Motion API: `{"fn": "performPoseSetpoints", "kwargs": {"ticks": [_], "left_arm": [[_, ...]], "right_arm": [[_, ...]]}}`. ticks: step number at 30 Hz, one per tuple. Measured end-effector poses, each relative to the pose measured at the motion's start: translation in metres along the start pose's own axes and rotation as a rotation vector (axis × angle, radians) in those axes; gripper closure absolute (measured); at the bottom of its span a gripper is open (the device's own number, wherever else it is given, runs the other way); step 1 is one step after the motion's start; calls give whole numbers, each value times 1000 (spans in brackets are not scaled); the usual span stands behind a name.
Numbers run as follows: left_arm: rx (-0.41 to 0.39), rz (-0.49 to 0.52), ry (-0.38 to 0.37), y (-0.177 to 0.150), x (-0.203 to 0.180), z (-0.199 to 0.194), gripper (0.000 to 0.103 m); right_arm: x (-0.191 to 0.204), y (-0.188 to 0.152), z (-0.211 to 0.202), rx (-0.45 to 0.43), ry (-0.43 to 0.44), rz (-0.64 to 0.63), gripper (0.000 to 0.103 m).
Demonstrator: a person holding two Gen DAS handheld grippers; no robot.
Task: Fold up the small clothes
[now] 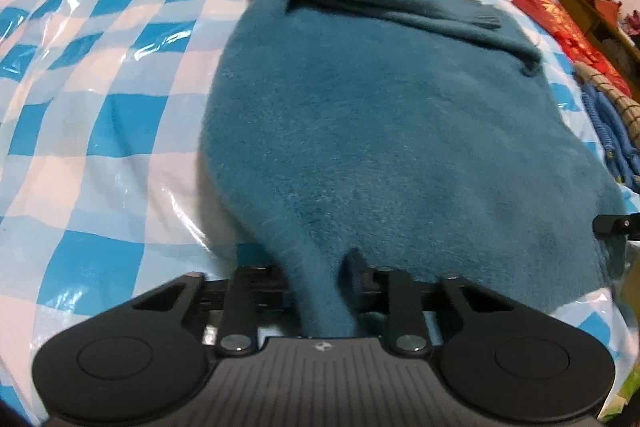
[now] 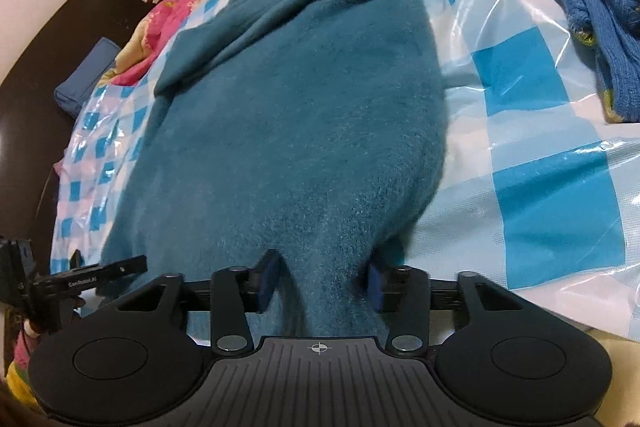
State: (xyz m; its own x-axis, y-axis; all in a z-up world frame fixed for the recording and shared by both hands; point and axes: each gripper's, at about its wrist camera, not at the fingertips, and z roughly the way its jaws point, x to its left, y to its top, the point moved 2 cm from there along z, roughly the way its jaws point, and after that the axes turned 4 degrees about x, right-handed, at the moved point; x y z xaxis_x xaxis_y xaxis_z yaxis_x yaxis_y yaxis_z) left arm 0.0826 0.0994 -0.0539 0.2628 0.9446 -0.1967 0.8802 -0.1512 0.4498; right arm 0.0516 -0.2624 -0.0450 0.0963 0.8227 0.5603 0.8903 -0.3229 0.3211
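Hem of the teal sweater (image 1: pixel 400 131) pinched at both near corners, ready for the fold.
Left gripper (image 1: pixel 314 275) clamps one bunched corner, right gripper (image 2: pixel 322 277) the other; the sweater lies on the checkered plastic sheet (image 1: pixel 100 131), a sleeve already crossed over. Next, both likely lift together and carry the hem toward the collar.
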Motion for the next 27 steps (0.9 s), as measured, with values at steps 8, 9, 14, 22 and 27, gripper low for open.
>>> {"fn": "performPoseSetpoints", "kwargs": {"ticks": [8, 9, 14, 22, 27], "left_arm": [[-92, -84, -126, -10, 5, -38, 84], [-99, -96, -140, -12, 6, -44, 84], [-119, -173, -240, -25, 8, -70, 84], [-232, -213, -401, 28, -2, -84, 84], [-324, -207, -388, 110, 8, -68, 84]], "right_arm": [[5, -11, -33, -45, 121, 66, 88], [5, -13, -37, -47, 141, 79, 88], [9, -26, -66, -50, 248, 148, 89], [24, 9, -80, -137, 438, 241, 89], [25, 79, -77, -270, 447, 237, 89]]}}
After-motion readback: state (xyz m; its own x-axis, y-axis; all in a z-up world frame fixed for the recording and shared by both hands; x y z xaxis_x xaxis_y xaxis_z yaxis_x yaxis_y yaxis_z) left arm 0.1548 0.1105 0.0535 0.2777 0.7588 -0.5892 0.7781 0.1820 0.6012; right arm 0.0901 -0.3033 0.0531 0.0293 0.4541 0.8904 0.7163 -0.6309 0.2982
